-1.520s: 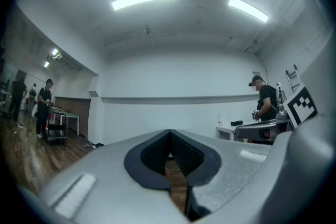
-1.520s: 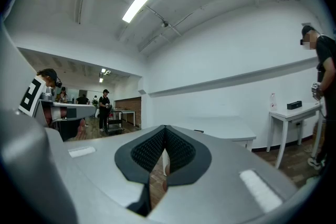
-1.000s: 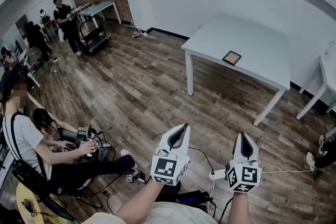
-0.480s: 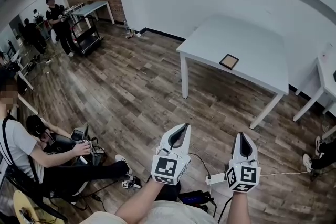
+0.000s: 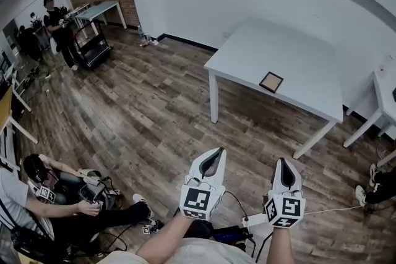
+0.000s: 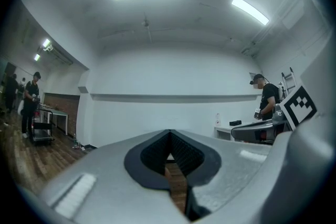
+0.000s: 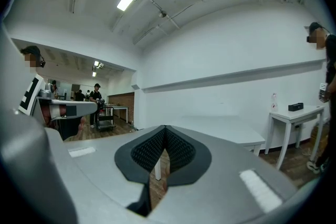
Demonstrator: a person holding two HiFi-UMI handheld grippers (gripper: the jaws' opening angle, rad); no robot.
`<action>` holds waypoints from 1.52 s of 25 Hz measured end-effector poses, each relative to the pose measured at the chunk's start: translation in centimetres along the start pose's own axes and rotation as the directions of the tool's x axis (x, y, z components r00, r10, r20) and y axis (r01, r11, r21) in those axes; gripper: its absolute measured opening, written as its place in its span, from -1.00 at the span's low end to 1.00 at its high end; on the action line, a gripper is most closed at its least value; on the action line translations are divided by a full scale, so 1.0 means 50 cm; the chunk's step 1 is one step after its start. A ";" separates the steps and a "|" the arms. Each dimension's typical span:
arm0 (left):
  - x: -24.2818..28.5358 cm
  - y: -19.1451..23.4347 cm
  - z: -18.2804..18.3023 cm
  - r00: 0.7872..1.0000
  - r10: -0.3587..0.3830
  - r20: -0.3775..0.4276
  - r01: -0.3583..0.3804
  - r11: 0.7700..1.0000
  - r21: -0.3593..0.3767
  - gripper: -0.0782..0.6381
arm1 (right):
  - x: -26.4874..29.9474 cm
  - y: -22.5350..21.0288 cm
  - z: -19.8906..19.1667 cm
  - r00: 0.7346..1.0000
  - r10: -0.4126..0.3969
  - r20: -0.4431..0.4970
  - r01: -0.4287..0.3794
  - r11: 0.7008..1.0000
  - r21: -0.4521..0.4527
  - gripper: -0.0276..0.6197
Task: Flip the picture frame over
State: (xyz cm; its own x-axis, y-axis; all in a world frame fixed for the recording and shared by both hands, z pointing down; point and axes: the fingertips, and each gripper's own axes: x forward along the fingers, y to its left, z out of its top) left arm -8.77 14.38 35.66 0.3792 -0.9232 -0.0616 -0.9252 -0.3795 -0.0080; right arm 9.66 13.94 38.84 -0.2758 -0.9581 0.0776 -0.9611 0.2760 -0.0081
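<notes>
floor (image 5: 154,114): matt wood planks | table (image 5: 291,52): smooth, white | picture frame (image 5: 271,81): wood, it seems

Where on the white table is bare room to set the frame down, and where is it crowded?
The white table is bare around the picture frame, which lies near its front edge; the widest patch is toward the wall. Crowding is only on the floor: a seated person and a power strip.
</notes>
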 end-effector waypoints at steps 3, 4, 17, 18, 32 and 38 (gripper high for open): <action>0.034 0.035 -0.009 1.000 -0.011 -0.004 0.011 1.000 -0.003 -0.78 | 0.045 0.010 0.001 1.000 -0.011 -0.009 0.011 1.000 -0.006 -0.85; 0.045 0.046 -0.010 1.000 -0.015 -0.002 0.015 1.000 0.000 -0.78 | 0.059 0.013 0.002 1.000 -0.016 -0.010 0.016 1.000 -0.008 -0.85; 0.167 0.161 -0.016 0.997 -0.077 0.008 0.077 0.997 -0.012 -0.78 | 0.202 0.034 0.017 0.996 -0.085 -0.024 0.085 0.996 -0.018 -0.85; 0.172 0.164 -0.015 0.997 -0.081 0.010 0.081 0.997 -0.014 -0.78 | 0.206 0.033 0.017 0.996 -0.090 -0.025 0.090 0.996 -0.018 -0.85; 0.267 0.171 -0.031 0.994 -0.112 -0.004 0.112 0.994 -0.009 -0.78 | 0.284 -0.011 0.012 0.994 -0.104 -0.030 0.104 0.995 -0.006 -0.84; 0.353 0.173 -0.042 0.995 -0.102 -0.014 0.102 0.995 -0.009 -0.78 | 0.358 -0.064 0.010 0.995 -0.092 -0.030 0.092 0.996 0.009 -0.84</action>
State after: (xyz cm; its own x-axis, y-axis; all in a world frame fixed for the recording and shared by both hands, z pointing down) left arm -10.06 -5.33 36.62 0.4715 -0.8806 -0.0466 -0.8817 -0.4718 -0.0052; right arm 7.79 -4.16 39.78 -0.1860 -0.9766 0.1081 -0.9825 0.1861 -0.0098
